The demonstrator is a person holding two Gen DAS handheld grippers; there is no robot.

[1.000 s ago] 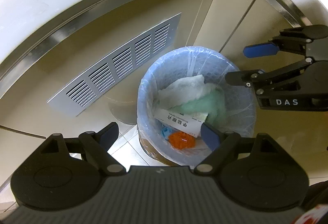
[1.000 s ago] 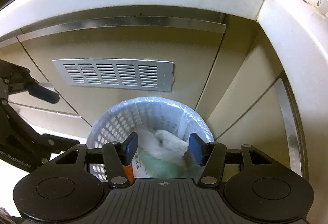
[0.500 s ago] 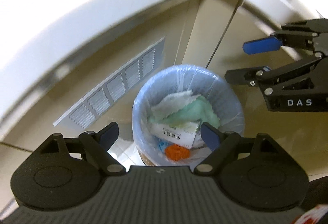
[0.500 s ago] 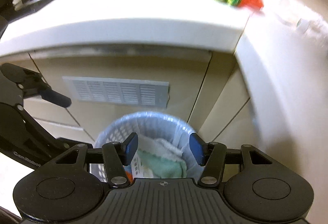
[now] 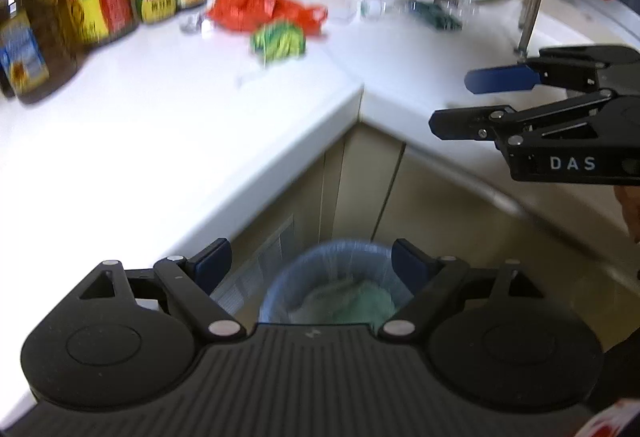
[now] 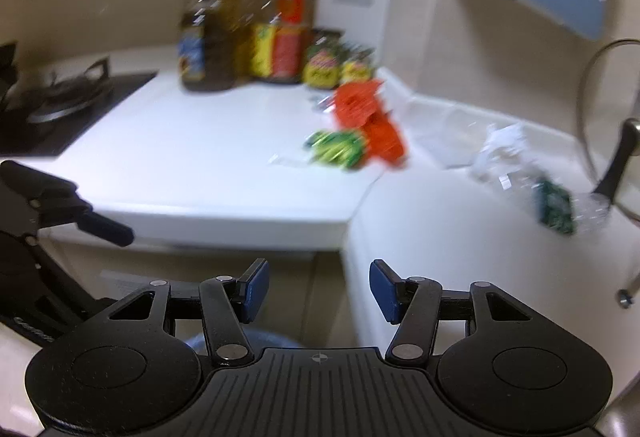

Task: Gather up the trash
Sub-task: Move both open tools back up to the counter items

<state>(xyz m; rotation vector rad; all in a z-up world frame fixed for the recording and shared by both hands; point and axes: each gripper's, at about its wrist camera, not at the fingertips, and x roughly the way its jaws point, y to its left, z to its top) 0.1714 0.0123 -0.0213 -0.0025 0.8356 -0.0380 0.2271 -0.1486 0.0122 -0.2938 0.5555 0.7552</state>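
Both claws apart, empty: left claw [image 5: 311, 264], right claw [image 6: 316, 291]. Orange wrapper [image 6: 370, 123], frame centre on table [image 6: 192, 165], looks light, crinkly; I'd pinch a raised fold.

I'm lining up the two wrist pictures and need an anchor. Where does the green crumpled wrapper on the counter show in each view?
Left wrist: green wrapper upper middle, on the white counter, just below the orange-red wrapper.
Right wrist: green wrapper centre, left of and touching the orange-red wrapper.
Shared landmark: the counter's inner corner.
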